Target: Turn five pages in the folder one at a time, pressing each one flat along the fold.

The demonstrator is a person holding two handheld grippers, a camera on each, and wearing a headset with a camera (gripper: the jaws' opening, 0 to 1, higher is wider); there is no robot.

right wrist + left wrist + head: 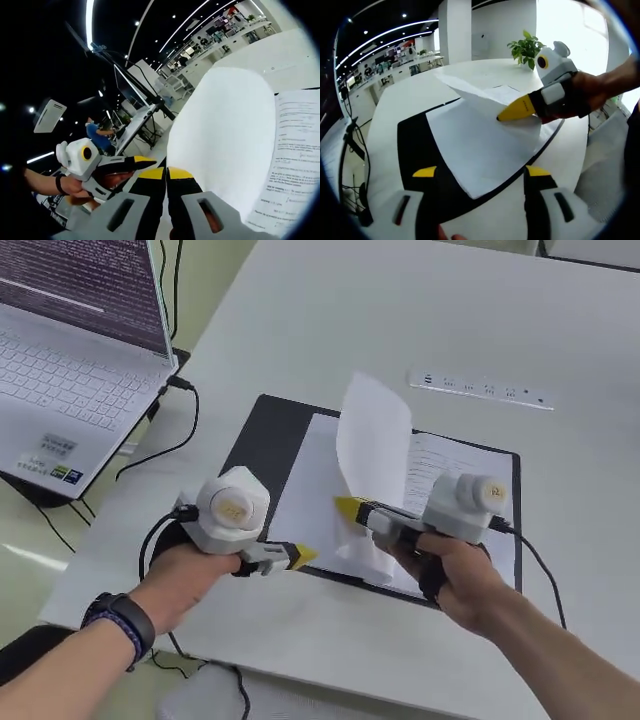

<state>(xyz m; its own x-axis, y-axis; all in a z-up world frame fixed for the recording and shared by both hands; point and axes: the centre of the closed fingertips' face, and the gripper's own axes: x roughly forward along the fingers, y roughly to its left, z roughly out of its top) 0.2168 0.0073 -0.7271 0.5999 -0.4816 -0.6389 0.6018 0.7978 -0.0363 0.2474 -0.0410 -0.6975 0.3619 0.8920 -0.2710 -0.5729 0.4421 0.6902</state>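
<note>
A black folder lies open on the white table, with a blank sheet on its left half and a printed sheet on its right. One white page stands curled upright over the fold. My right gripper is shut on this page's lower edge; in the right gripper view the page rises from the shut jaws of that gripper. My left gripper hovers at the folder's near edge. Its jaws are open over the blank sheet, in the left gripper view, with nothing between them.
An open laptop sits at the far left with cables trailing toward the folder. A white power strip lies beyond the folder. The table's near edge is close under both hands.
</note>
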